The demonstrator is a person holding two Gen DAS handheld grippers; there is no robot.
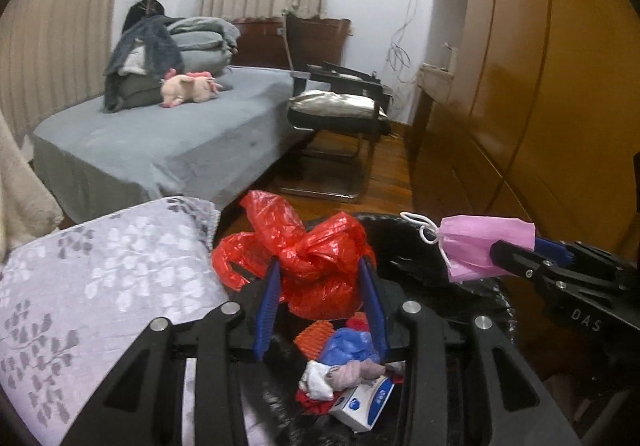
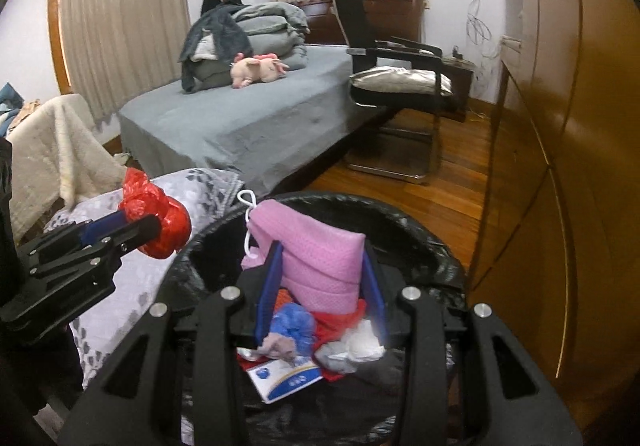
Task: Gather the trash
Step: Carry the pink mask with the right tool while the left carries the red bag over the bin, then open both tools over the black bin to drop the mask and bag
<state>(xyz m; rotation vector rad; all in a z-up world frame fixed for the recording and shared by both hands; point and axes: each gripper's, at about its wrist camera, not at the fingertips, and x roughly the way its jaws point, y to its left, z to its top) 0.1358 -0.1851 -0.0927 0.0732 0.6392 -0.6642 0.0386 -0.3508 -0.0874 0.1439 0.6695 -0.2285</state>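
My left gripper [image 1: 320,266] is shut on a crumpled red plastic bag [image 1: 304,250] and holds it over the near left rim of a black-lined trash bin [image 1: 404,246]. It also shows in the right wrist view [image 2: 154,230] with the red bag [image 2: 154,213]. My right gripper [image 2: 322,252] is shut on a pink face mask [image 2: 320,262] above the bin [image 2: 420,234]. The mask [image 1: 484,246] also shows at the right of the left wrist view. Inside the bin lie a white and blue box [image 1: 364,402], blue plastic [image 1: 348,346] and crumpled tissue [image 1: 320,380].
A patterned lilac cushion [image 1: 92,294] lies left of the bin. A grey bed [image 1: 168,133] with folded bedding and a pink plush [image 1: 190,85] stands behind. A black chair [image 1: 340,113] stands on the wood floor. A brown wardrobe [image 1: 540,85] lines the right.
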